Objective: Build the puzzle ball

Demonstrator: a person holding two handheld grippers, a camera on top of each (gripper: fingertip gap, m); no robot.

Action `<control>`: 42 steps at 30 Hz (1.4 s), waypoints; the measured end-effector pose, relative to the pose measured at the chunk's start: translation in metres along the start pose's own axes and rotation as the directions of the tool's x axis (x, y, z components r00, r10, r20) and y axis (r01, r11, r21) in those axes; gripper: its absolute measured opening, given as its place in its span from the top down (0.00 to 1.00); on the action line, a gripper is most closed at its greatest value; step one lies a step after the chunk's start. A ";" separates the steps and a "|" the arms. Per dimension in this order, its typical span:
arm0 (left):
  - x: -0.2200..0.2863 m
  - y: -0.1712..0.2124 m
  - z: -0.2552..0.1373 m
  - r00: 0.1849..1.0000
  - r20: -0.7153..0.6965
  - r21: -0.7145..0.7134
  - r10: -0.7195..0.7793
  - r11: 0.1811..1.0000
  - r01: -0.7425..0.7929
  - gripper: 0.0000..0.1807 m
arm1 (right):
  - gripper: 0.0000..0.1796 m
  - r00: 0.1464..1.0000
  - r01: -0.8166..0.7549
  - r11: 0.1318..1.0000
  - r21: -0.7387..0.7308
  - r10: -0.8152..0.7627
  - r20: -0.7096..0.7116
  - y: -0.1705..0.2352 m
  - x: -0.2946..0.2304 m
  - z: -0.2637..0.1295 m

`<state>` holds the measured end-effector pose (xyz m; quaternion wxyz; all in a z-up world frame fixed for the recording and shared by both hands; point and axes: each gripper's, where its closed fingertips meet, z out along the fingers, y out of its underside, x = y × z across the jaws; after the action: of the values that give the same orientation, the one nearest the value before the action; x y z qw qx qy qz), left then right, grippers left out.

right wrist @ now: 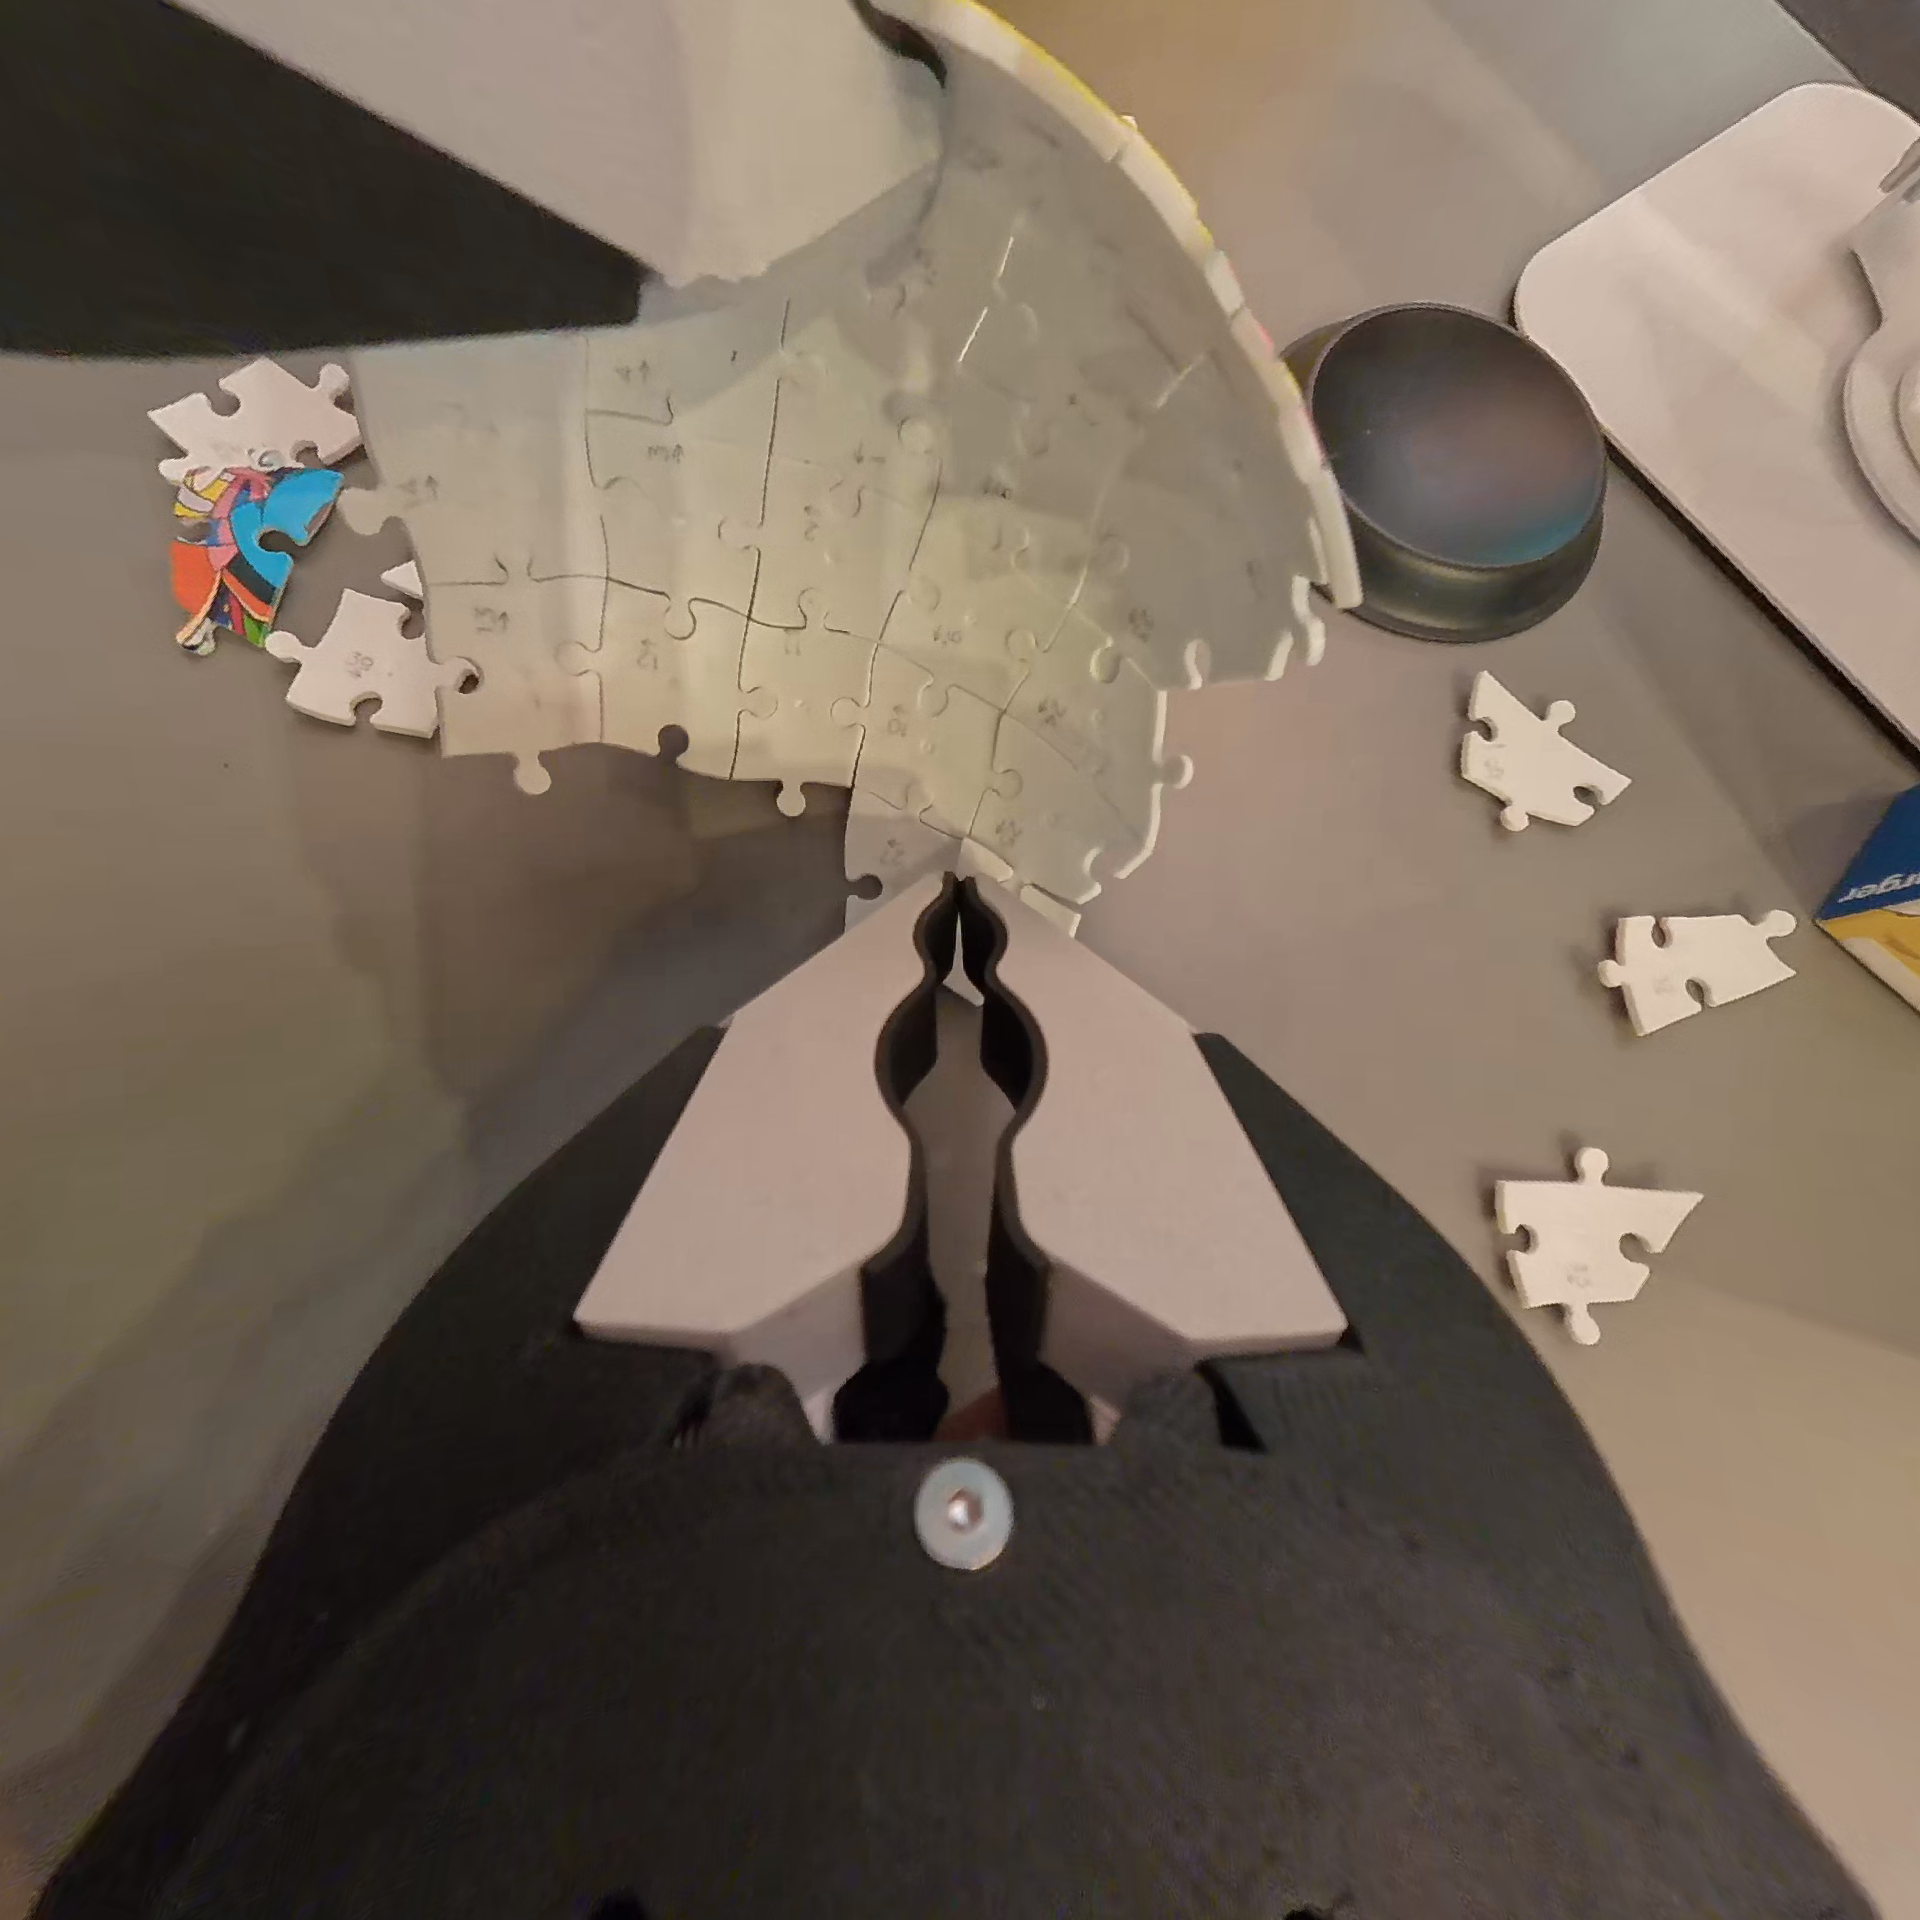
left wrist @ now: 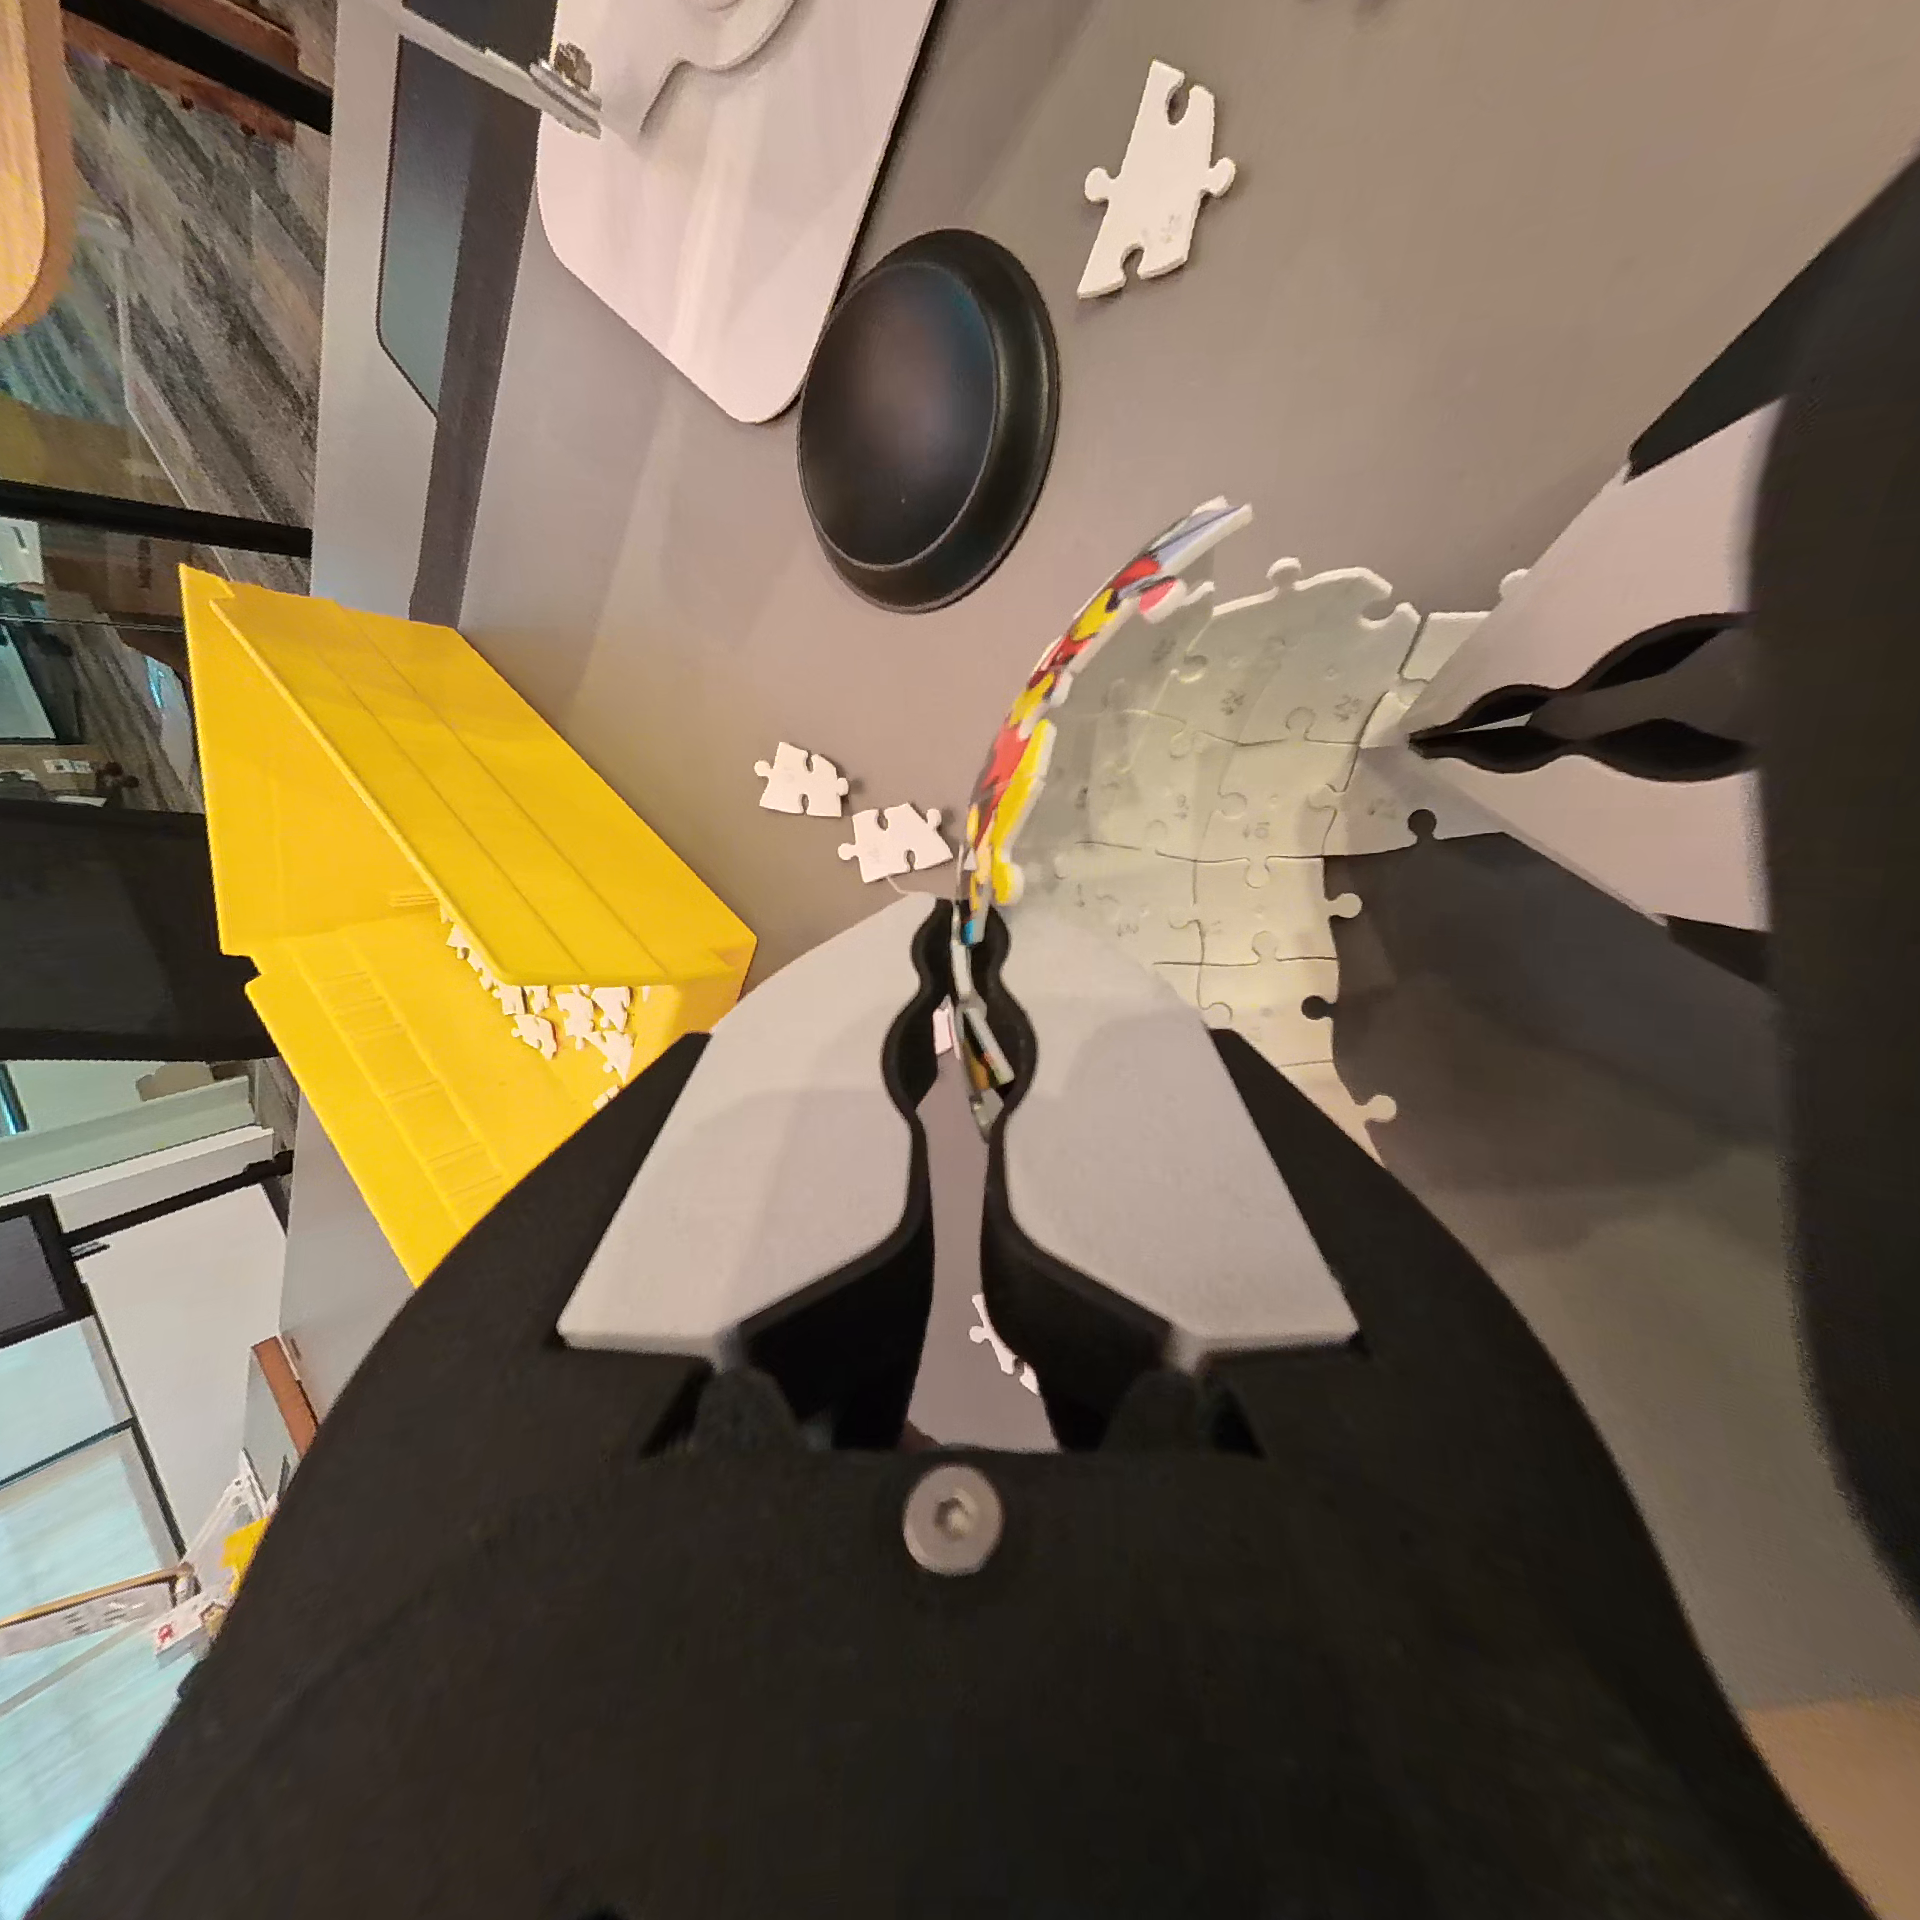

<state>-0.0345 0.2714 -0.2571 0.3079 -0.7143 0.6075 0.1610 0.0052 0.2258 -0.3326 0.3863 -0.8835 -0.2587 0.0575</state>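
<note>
A curved, partly joined puzzle-ball shell is held above the grey table, white inner side toward both cameras, coloured outer side showing along its edge. My left gripper is shut on one edge of the shell. My right gripper is shut on the opposite edge of the shell, and it also shows in the left wrist view. The left gripper's grey fingers show at the top of the right wrist view. Loose white pieces lie on the table.
A black round stand sits on the table behind the shell. A yellow bin holds several white pieces. A white tray lies at the back. One coloured piece lies face up. A blue-yellow box corner is at right. About 10 cm separates my left fingertips from my right.
</note>
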 end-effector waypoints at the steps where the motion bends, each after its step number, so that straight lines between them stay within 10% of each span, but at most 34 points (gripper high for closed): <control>1: 0.000 0.000 0.000 1.000 0.000 0.001 -0.001 1.000 0.001 0.98 | 1.00 1.000 0.000 1.000 0.000 0.000 0.000 0.000 0.000 0.000; 32: -0.002 -0.030 -0.050 0.968 -0.211 0.299 -0.132 0.935 0.193 0.80 | 1.00 0.996 -0.079 0.997 0.003 0.078 0.035 0.002 0.003 0.003; 42: -0.034 0.033 -0.051 0.869 -0.328 0.318 -0.371 0.823 0.471 0.73 | 1.00 0.996 -0.078 0.997 0.011 0.077 0.040 0.000 0.004 0.002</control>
<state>-0.0809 0.2625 -0.2060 0.3915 -0.7705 0.4868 -0.1270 0.0077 0.2288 -0.3335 0.3840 -0.8892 -0.2314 0.0914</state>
